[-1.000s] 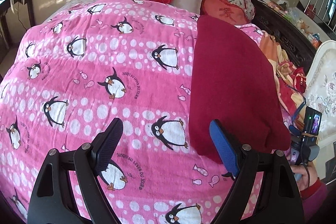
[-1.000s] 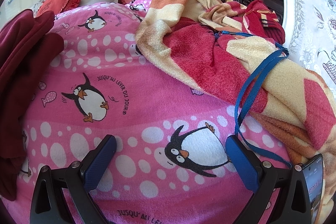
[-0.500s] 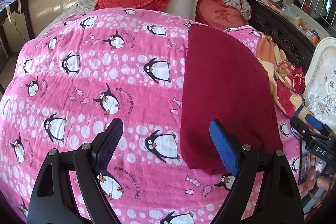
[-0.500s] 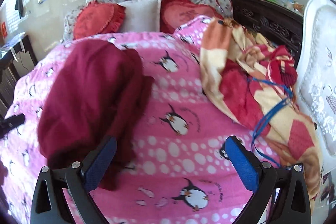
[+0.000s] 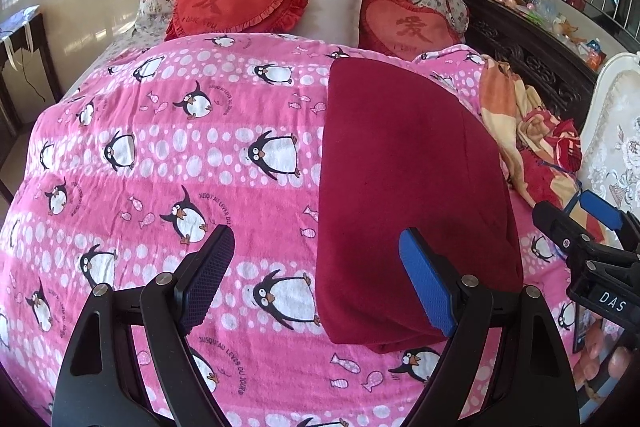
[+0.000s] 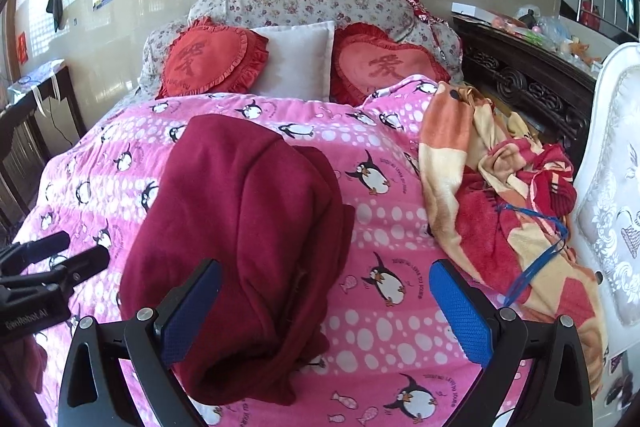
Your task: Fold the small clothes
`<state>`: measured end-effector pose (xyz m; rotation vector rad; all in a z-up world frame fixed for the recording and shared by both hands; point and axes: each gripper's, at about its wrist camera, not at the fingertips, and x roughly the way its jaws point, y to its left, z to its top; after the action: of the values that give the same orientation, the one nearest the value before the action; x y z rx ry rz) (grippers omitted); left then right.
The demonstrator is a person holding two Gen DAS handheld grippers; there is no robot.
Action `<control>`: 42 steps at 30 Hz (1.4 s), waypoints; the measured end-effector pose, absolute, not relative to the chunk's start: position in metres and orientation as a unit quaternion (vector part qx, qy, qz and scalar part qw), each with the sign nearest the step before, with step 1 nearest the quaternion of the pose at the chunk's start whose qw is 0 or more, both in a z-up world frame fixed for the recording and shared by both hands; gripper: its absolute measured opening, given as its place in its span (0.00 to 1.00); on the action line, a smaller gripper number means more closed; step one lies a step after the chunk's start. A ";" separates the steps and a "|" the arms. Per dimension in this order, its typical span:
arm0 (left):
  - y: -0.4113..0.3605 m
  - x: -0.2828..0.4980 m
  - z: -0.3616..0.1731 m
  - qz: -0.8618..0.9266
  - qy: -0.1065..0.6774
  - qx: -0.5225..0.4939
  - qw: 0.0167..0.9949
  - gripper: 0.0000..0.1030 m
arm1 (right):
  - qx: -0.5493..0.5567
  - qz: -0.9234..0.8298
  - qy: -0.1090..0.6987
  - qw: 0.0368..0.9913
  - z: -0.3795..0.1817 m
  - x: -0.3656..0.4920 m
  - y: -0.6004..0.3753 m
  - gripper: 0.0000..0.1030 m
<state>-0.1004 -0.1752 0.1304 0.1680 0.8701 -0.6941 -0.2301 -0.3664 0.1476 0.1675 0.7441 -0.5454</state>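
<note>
Left wrist view: the left claw [image 5: 316,279] is held wide apart above a pink penguin bedspread [image 5: 160,155], nothing between its fingers. Just beyond it, a folded dark red garment [image 5: 404,179] is laid flat, its long axis running toward the pillows [image 5: 324,7]. Right wrist view: the right claw [image 6: 324,311] is likewise spread wide and empty over the garment's near end.
</note>
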 end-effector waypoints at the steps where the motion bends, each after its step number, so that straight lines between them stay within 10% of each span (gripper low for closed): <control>1: -0.175 -0.101 0.131 -0.327 0.411 0.081 0.847 0.82 | 0.081 -0.263 0.358 0.892 0.148 -0.230 -0.365 1.00; 22: -0.171 -0.113 0.137 -0.304 0.381 0.104 0.867 0.82 | 0.085 -0.269 0.351 0.893 0.148 -0.234 -0.358 1.00; 42: -0.237 -0.043 0.062 -0.437 0.517 -0.019 0.736 0.83 | 0.269 -0.117 0.365 0.883 0.062 -0.179 -0.429 0.89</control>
<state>-0.0430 -0.2372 0.0622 -0.0409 1.1352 -0.9602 -0.1791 -0.4294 0.0618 0.5604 0.7607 -0.2435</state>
